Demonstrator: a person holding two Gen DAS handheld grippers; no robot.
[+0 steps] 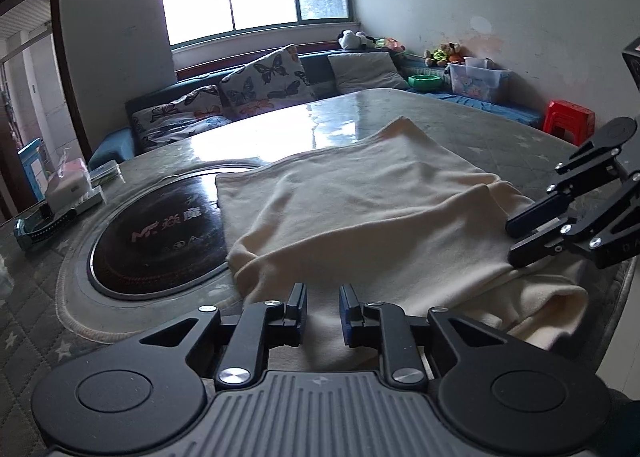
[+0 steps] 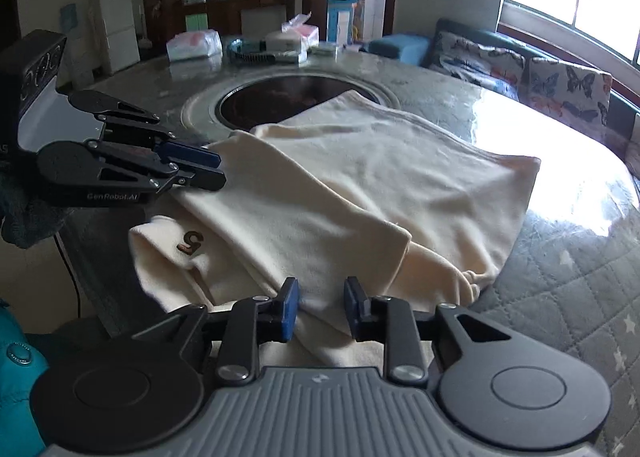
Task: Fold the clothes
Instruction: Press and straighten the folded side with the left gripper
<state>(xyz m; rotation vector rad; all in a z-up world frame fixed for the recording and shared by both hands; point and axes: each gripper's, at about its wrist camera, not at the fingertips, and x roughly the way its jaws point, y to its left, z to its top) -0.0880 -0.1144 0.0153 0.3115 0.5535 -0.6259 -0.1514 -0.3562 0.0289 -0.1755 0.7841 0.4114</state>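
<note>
Item: cream garment (image 1: 360,209), partly folded, lay on round table (image 1: 460,117) w/ grey star-quilted cover, far edge overlapping the dark inset hotplate (image 1: 160,241). One layer was folded over diagonally; a cuff end stuck out at the near table edge.

Writing, left wrist view: hotplate glass showed a reddish "M" logo w/ Chinese characters, smaller letters below too blurred to read.
Writing, right wrist view: dark "5"-like mark (image 2: 191,242) on the garment's near-left part; "GenRobot.AI" printed on body of left gripper (image 2: 216,167).

Left gripper (image 1: 323,303): fingers apart w/ small gap, blue pads, over garment's near edge; nothing clamped. Seen side-on in right wrist view, tips looked almost together, just at garment's folded edge; contact w/ cloth can't be told.
Right gripper (image 2: 321,299): fingers apart, cloth under the gap, not pinched. In left wrist view right gripper (image 1: 520,235) sat at garment's right side, tips close over the fold.

Left wrist view only: window, butterfly cushions (image 1: 264,81), plush toys (image 1: 356,39), plastic bin (image 1: 476,79), red stool (image 1: 568,117).
Right wrist view only: white fridge (image 2: 114,23), dark shelving, bagged goods and boxes at table's far side, teal jacket (image 2: 16,377) lower left.
</note>
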